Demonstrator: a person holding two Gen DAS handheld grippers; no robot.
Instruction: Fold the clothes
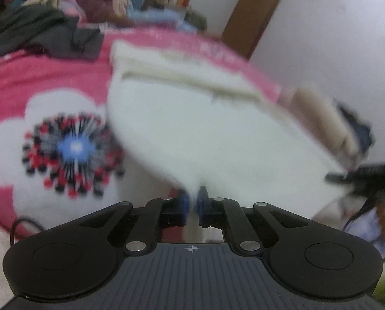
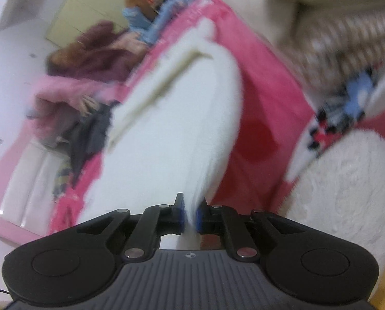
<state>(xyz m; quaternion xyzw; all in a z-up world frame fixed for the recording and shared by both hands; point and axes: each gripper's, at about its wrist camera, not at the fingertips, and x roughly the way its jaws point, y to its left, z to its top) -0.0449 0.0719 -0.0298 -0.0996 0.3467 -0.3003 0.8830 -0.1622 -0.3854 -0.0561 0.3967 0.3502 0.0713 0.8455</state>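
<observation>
I have the white fleece garment (image 1: pixel 205 134) pinched at its near edge in both hands. My left gripper (image 1: pixel 192 202) has its fingers (image 1: pixel 183 204) closed tight with the cloth bunched between the blue pads. My right gripper (image 2: pixel 191 213) is closed on the same edge, cloth visibly running up out of it. The garment lies spread on the pink floral bedspread (image 1: pixel 50 77), its far end with the cream ribbed band (image 1: pixel 187 77) lying flat on the bed. A pile of dark clothes (image 1: pixel 42 33) sits well beyond it.

To do this fold well, I judge I should lift both corners evenly, keep the edge taut between my hands, carry it over toward the far band and line up the edges before letting go. Both views are blurred, so the exact grip depth is unclear.
</observation>
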